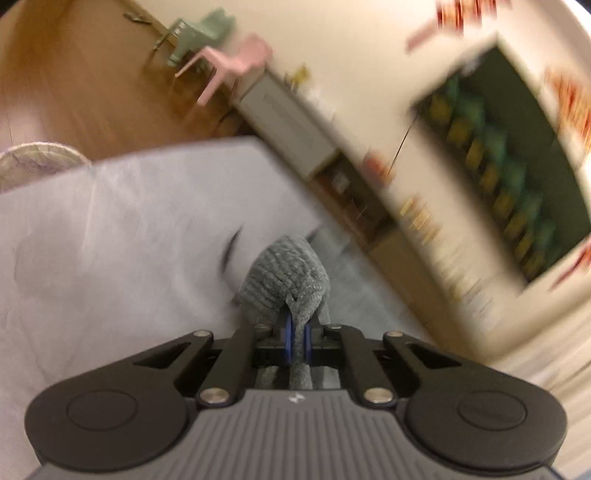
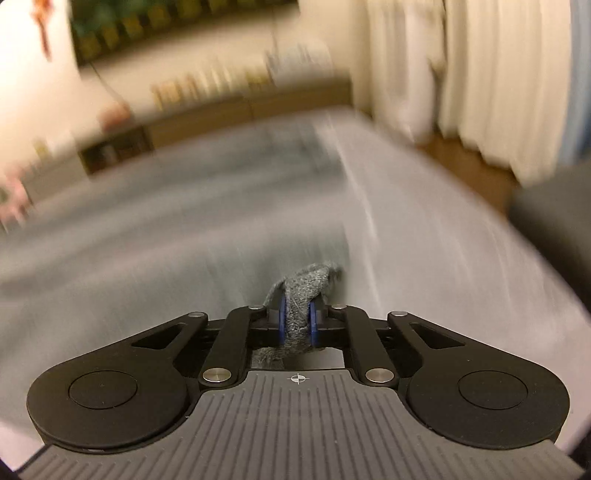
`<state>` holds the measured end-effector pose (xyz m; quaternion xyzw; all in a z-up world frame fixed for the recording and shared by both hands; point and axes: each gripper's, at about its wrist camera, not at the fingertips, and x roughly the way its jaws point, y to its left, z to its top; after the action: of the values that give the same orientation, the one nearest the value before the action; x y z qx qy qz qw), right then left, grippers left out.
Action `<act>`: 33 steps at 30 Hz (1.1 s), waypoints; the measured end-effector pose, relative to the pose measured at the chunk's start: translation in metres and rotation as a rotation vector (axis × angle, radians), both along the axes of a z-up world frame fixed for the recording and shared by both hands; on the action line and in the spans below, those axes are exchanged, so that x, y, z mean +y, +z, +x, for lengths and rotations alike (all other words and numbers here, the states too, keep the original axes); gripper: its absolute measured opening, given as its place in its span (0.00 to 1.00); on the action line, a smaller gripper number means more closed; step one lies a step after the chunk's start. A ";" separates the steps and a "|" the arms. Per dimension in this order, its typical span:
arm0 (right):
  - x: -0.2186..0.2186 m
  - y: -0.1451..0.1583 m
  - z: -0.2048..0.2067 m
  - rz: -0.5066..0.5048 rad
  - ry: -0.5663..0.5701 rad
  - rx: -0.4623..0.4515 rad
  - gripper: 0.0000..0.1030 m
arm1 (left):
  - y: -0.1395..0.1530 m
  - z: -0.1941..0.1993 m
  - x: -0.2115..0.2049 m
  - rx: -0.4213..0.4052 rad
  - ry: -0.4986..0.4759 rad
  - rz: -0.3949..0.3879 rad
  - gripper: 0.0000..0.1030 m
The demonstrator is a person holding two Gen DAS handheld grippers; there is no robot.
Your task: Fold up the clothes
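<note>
The left gripper (image 1: pixel 297 328) has its blue-padded fingers (image 1: pixel 289 334) clamped on a bunched fold of grey knitted cloth (image 1: pixel 286 284). The cloth bulges up in a rounded hump just ahead of the fingertips, and a strip of it runs back between the fingers toward the gripper body. It hangs above a bed covered with a pale grey sheet (image 1: pixel 122 236), near the sheet's edge.

The right gripper (image 2: pixel 298 323) is likewise shut on a wad of grey knitted cloth (image 2: pixel 304 286), pinched between its blue pads (image 2: pixel 282 325), with a tuft sticking up past the fingertips and a bit showing behind them. Below it lies the same pale grey sheet (image 2: pixel 424 266), heavily blurred. Whether both grippers hold one garment cannot be told.

In the left view, a pink chair (image 1: pixel 236 61) and a green chair (image 1: pixel 201 35) stand on a wooden floor (image 1: pixel 74 81) beyond the bed, beside a low cabinet (image 1: pixel 291 129) along the wall. A dark framed picture (image 1: pixel 509 158) hangs on that wall. In the right view, cream curtains (image 2: pixel 480 74) hang to the right.
</note>
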<state>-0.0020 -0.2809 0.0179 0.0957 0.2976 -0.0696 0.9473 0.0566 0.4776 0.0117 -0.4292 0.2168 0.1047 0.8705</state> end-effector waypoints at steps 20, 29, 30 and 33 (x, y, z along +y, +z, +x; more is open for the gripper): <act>-0.093 -0.009 0.008 0.291 -0.090 0.081 0.10 | -0.025 -0.051 -0.037 0.255 0.035 0.108 0.09; -0.102 -0.030 0.001 0.475 -0.135 0.130 0.65 | -0.034 -0.055 -0.020 0.272 0.060 0.070 0.12; -0.105 -0.031 -0.004 0.507 -0.147 0.121 0.67 | -0.034 -0.054 -0.020 0.274 0.059 0.071 0.12; -0.110 -0.037 -0.015 0.591 -0.159 0.114 0.66 | -0.033 -0.049 -0.023 0.281 0.049 0.089 0.12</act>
<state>-0.0169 -0.3906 -0.0187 0.3858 0.3493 -0.0590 0.8518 0.0074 0.4543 -0.0214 -0.3766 0.3212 0.1943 0.8469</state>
